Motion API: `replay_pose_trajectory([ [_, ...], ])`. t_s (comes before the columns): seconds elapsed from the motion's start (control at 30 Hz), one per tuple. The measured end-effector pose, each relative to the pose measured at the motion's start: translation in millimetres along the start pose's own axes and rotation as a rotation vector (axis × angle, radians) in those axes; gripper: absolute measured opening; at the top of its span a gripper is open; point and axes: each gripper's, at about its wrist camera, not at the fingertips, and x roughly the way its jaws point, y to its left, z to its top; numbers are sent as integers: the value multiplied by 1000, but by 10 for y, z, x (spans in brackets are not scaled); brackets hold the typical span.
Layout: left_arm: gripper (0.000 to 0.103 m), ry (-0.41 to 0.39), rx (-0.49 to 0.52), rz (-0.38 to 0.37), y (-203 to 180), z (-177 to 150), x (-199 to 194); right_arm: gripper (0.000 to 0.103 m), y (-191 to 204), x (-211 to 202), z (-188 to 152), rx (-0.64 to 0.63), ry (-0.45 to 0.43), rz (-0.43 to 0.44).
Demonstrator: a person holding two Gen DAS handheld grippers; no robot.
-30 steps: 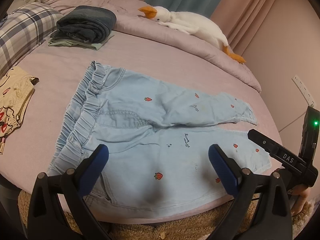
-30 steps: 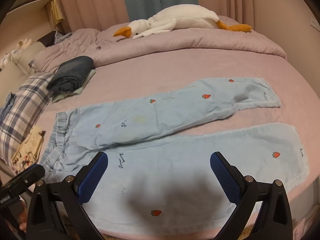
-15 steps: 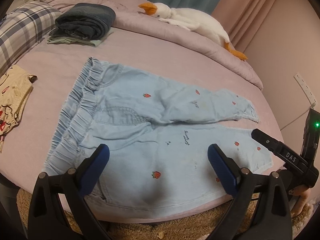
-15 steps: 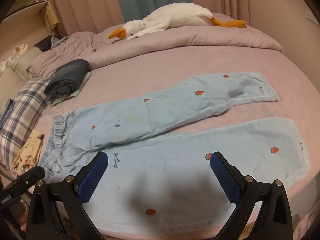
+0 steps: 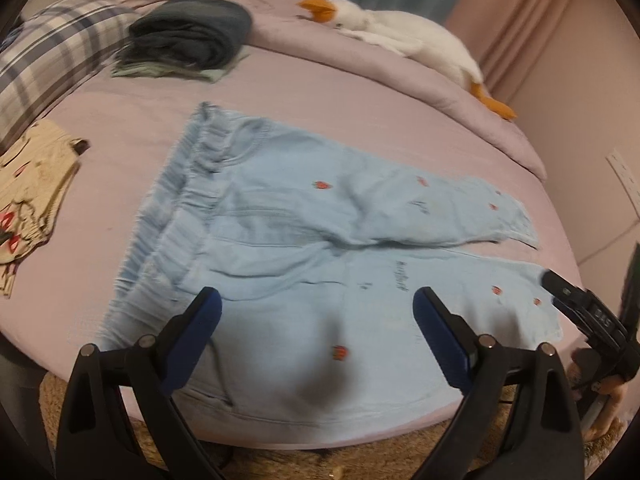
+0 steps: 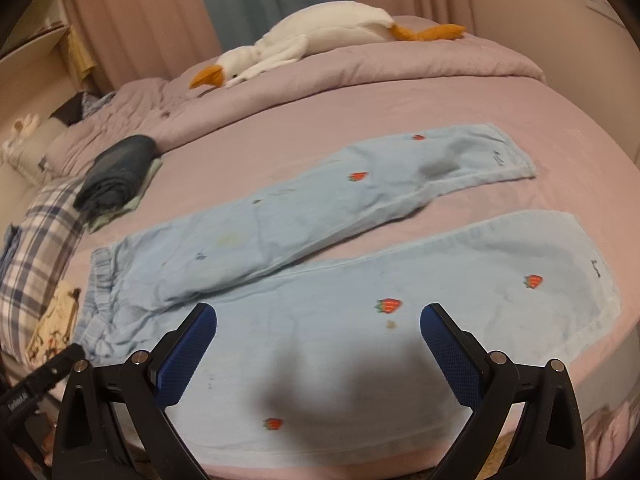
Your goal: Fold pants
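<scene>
Light blue pants (image 5: 280, 240) with small red strawberries lie flat on the pink bed, waistband to the left, both legs spread to the right; they also show in the right wrist view (image 6: 320, 248). My left gripper (image 5: 316, 332) is open and empty, hovering above the near leg close to the waist. My right gripper (image 6: 318, 344) is open and empty, above the near leg further toward the hem. The right gripper's body (image 5: 592, 316) shows at the right edge of the left wrist view.
A folded dark garment stack (image 5: 188, 36) lies at the back left beside a plaid pillow (image 5: 44, 52). A white goose plush (image 6: 312, 44) lies on the rolled duvet. A cream printed garment (image 5: 28, 184) lies at the left. The bed's front edge (image 5: 320, 436) is below the grippers.
Both grippers have moved in a little closer over the near leg. The pants have not moved. Both grippers stay open.
</scene>
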Motion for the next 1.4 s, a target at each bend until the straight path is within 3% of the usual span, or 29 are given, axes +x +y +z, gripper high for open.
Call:
replay_pose_trajectory([
  [0.2,90,5,-80,86,364,26,-11,102,-299,13,-13,75,6,-42],
  [0.37,89,8,-140,93,550,6,-51,102,-474,8,-5,119,-1,-69],
  [0.9,89,76,-181,156,817,-116,230,102,-900,74,-33,207,5,-148],
  [1.0,89,117,-190,219,911,-177,347,102,-1083,70,-43,252,2,-189],
  [1.27,85,129,-195,217,1008,-209,372,102,-1630,-22,-72,366,-8,-300],
  [1.4,77,131,-183,223,1002,-233,356,102,-1932,-45,-58,397,-5,-372],
])
